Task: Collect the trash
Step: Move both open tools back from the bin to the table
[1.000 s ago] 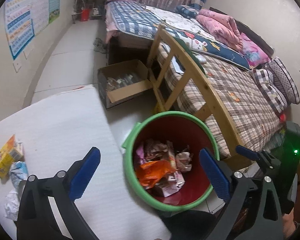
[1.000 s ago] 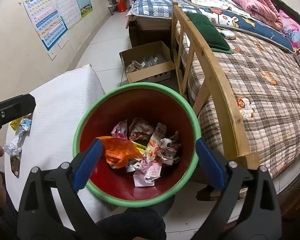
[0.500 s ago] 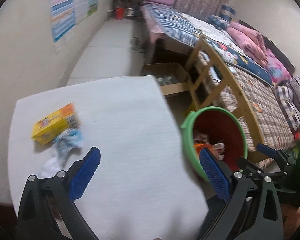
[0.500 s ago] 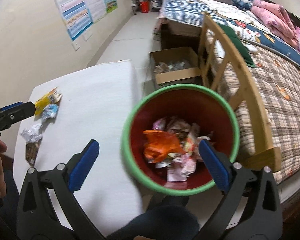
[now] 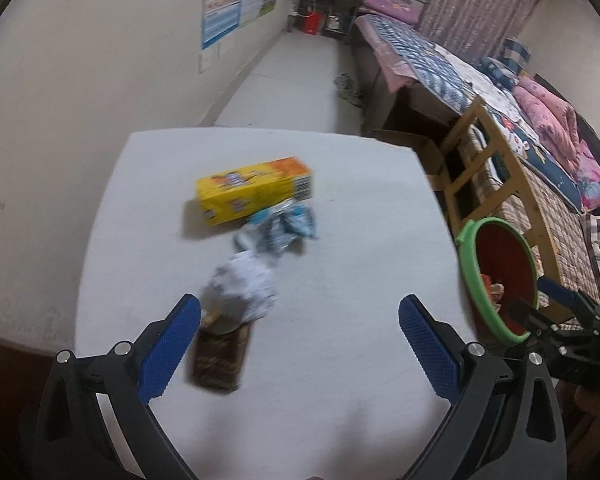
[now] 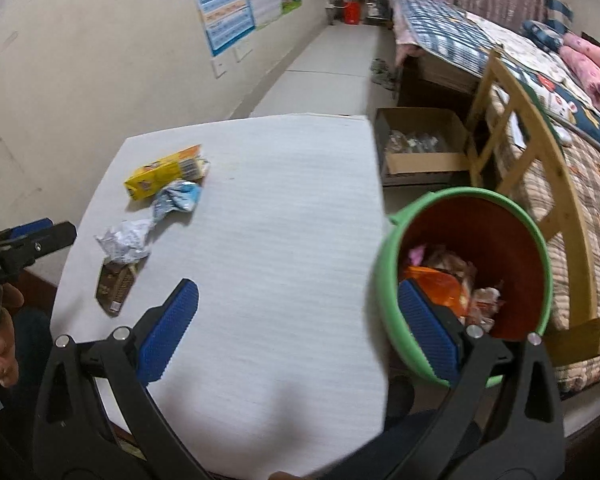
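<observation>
Trash crumpled on white table, both claws wide open, empty.

Bare white table fills the frame's centre; litter crowds its left, and the green-rimmed bin apparently hugs its right edge.

Dim, flat indoor light, soft shadows, motion blur (worst mid-frame), strong fisheye bending with dark corners.
</observation>
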Tool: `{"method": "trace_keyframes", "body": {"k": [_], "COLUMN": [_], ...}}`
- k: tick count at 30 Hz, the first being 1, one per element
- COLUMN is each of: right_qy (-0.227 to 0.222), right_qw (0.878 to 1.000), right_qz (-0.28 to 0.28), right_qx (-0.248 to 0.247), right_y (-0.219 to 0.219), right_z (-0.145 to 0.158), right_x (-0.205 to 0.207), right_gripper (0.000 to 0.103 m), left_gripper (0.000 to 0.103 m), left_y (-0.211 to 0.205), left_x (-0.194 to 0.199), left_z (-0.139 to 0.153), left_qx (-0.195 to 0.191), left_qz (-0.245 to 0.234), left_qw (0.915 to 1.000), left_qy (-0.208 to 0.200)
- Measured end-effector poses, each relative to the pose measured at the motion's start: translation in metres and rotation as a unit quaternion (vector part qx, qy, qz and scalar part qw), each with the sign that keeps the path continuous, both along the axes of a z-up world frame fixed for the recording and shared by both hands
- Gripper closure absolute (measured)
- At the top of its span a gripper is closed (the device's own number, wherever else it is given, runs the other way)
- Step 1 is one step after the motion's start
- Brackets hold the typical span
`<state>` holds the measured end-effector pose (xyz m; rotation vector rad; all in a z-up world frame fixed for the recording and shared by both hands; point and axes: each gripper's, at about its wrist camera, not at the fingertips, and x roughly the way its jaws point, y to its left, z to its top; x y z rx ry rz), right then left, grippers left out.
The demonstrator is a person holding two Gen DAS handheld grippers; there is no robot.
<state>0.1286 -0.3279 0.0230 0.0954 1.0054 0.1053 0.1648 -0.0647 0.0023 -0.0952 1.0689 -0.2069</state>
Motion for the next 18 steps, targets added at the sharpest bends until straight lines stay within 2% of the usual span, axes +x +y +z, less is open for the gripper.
{"method": "trace_keyframes", "body": {"k": [7,18], "right_qy": [0.002,0.011], "right_qw": [1.000,0.999], "right_qz": [0.023,0.029], "right_qx": [-0.002,-0.012], "right_y": [0.037,0.067], "right_z": [-0.001,-0.007], "right_x": [0.006,0.017], "right_gripper": [0.005,0.005], "left_gripper": [0.008,0.008], "left_y": [0.033,0.040], "left_x": [-0.004,0.015], "left_z": [-0.011,-0.044], "left_qx": [-0.001,-0.004], "left_qz": [0.002,-0.023], "left_qw": [0.9998,0.9986], "left_qy": [0.018,0.048]}}
